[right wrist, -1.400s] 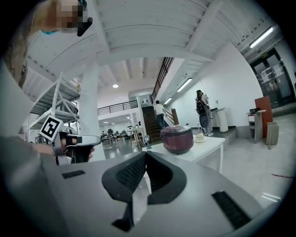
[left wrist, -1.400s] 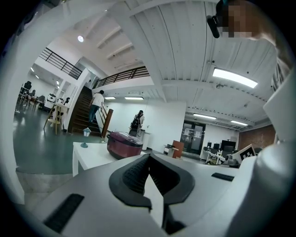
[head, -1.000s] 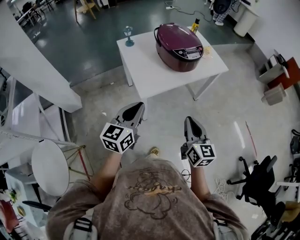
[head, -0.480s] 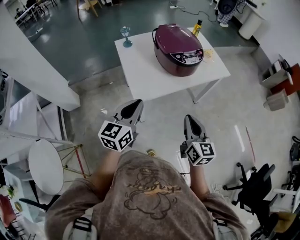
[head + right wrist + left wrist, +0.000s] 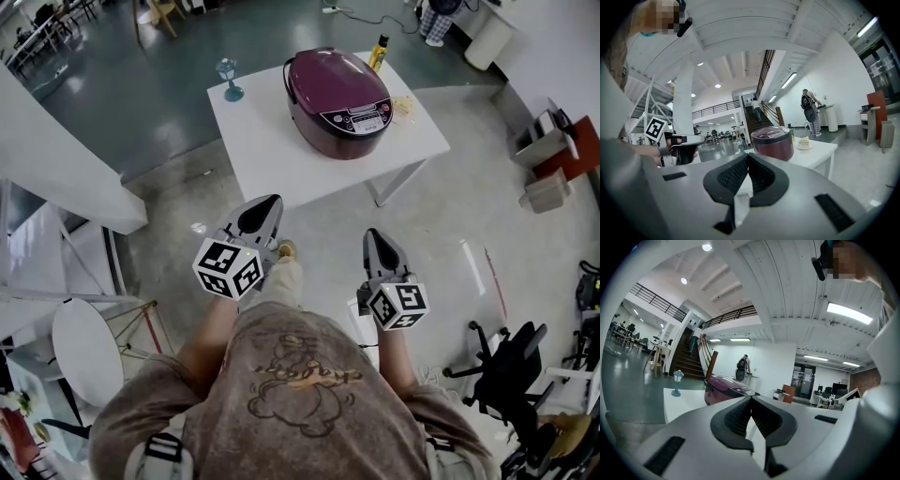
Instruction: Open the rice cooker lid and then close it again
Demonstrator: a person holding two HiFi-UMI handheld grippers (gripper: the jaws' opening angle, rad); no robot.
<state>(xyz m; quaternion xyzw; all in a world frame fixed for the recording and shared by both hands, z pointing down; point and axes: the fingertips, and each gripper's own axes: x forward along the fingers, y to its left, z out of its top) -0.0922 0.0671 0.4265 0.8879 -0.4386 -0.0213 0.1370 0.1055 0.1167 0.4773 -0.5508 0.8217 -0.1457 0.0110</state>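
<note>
— What colour is the rice cooker (image 5: 339, 101)?
— Deep plum, with a silvery panel at its five o'clock. It's on a white table (image 5: 272, 155).
— Around it?
— A teal goblet (image 5: 228, 79) at ten o'clock, and a yellow bottle (image 5: 378, 52) with a dark cap at one.
— And your own gear?
— My left gripper (image 5: 270, 202) and right gripper (image 5: 376, 236) are pale grey, with black ribbed pads (image 5: 736, 416). Each cube (image 5: 230, 269) wears black-and-white squares. My shirt (image 5: 300, 375) is mottled brown, printed orange.

Bright, even overhead light; ceiling strip lights (image 5: 848, 313) glare; far glossy floor (image 5: 122, 89) reflects; gripper views fisheye, dark corners, near foreground soft.
</note>
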